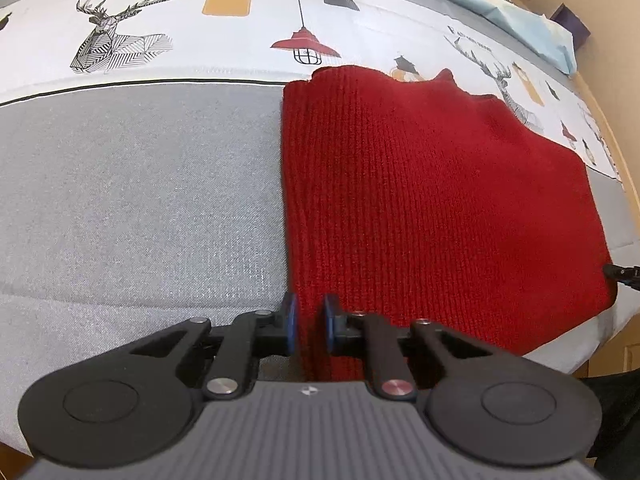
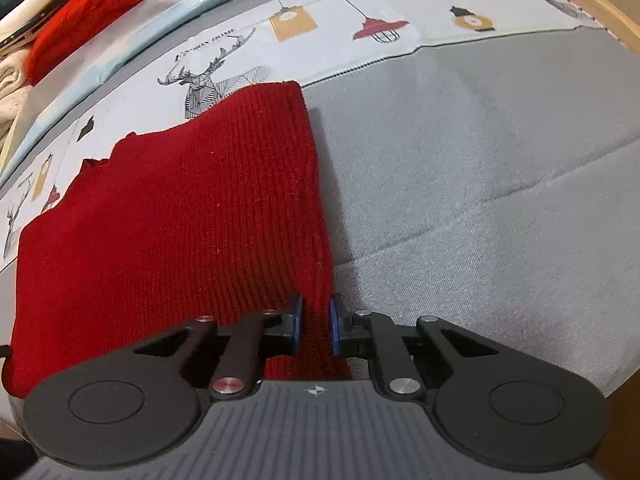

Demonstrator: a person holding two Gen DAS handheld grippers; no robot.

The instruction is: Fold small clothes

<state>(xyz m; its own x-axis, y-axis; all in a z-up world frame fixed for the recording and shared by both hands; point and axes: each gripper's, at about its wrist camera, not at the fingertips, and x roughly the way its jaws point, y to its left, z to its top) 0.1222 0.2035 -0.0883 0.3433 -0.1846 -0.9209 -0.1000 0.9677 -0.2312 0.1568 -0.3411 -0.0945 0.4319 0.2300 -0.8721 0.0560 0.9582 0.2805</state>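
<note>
garment: red knit (image 1: 432, 200) lay flat on grey bedcover (image 1: 140, 200), sides seemingly folded in, near hem at bed edge | left gripper (image 1: 310, 322): pinched near-left corner | right gripper (image 2: 316, 322): pinched near-right corner | left: judged near-to-far fold, not yet begun

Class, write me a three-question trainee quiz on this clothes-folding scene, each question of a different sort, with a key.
1. True or false: the red knit lies on the grey sheet.
2. Which corner of the knit sits between the left gripper jaws? A. near left corner B. far right corner C. none
3. Fill in: the right gripper is closed on the knit's near ____ corner.

Key: 1 true. 2 A. 3 right.
</note>
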